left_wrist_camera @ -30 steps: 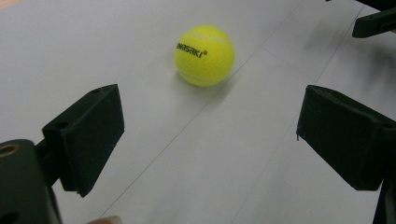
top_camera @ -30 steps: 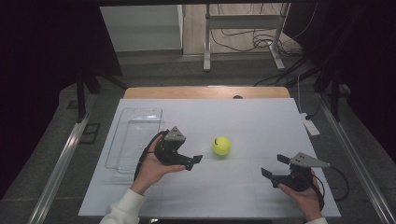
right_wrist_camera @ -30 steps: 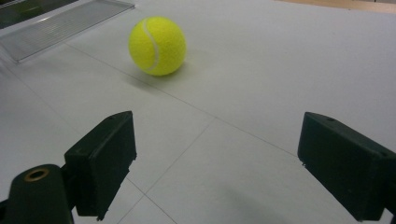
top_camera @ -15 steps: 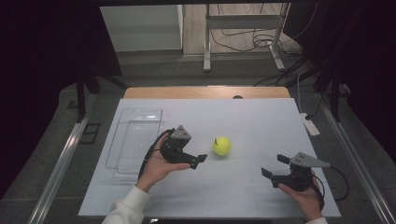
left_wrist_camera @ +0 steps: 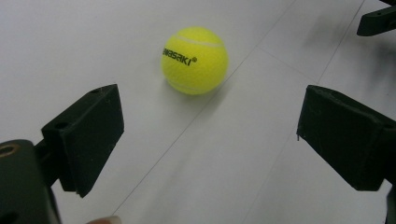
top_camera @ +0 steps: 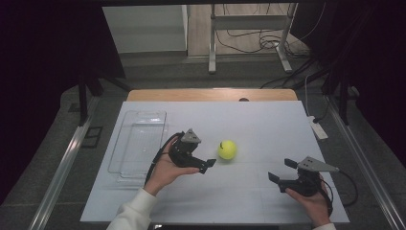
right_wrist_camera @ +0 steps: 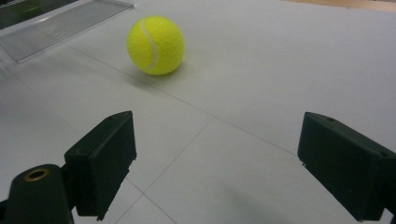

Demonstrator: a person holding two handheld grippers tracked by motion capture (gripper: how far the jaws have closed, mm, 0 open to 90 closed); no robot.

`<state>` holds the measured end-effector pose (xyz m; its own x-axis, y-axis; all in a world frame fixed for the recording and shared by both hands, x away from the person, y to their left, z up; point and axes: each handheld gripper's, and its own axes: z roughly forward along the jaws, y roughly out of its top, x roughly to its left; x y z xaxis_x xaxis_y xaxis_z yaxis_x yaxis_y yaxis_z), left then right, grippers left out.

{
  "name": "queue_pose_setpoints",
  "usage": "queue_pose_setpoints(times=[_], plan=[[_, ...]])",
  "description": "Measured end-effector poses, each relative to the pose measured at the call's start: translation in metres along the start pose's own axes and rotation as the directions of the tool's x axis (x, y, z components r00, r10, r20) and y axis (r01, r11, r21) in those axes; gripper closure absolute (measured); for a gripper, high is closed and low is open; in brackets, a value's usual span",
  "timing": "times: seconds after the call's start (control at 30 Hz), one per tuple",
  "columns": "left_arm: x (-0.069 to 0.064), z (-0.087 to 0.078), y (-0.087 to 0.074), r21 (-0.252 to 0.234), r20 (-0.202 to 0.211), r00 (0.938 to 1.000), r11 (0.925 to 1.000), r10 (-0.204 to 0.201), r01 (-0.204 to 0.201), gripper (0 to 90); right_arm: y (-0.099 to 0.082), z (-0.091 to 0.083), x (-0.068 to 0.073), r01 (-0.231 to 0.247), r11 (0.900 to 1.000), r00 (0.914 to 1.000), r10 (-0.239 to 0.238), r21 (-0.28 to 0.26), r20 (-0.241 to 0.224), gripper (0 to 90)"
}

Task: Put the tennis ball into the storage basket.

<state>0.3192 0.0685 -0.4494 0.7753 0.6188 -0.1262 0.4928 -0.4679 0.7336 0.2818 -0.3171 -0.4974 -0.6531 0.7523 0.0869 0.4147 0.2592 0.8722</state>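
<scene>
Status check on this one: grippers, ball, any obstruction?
Left gripper open, beside tennis ball, not touching. Right gripper open, farther off. Path clear; clear tray off to the side.

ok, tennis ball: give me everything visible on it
The tennis ball is bright yellow and fuzzy like felt, with a pale curved seam and dark printed lettering on one side. It looks whole and round. It rests on the white table near its middle, throwing a soft shadow, right of the clear tray. Nothing but the table touches it. The left gripper is nearest, jaws spread and aimed at it with a gap between; the right gripper is farther off.
</scene>
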Motion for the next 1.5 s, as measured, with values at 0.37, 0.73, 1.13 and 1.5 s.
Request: queue_pose_setpoints(times=[0.37,0.73,1.13,1.5], plan=[[-0.005,0.013,0.013,0.018,0.007,0.9998,0.9997,0.018,-0.018,7.7,0.000,0.000,-0.001,-0.002,1.0000,1.0000,0.002,-0.001,0.000,11.7],[0.004,0.022,0.024,0.019,0.008,0.9999,0.9998,-0.012,0.012,7.8,-0.001,0.000,-0.001,-0.003,1.0000,1.0000,0.003,0.002,-0.002,11.6],[0.006,0.033,0.034,0.044,0.013,0.9999,0.9990,-0.010,0.010,7.7,-0.001,0.001,-0.001,-0.001,1.0000,1.0000,0.001,0.004,-0.002,11.5],[0.008,0.045,0.044,0.059,0.024,0.9997,0.9982,-0.011,0.010,7.6,-0.002,0.001,-0.002,0.001,1.0000,1.0000,-0.001,0.010,0.001,11.5]])
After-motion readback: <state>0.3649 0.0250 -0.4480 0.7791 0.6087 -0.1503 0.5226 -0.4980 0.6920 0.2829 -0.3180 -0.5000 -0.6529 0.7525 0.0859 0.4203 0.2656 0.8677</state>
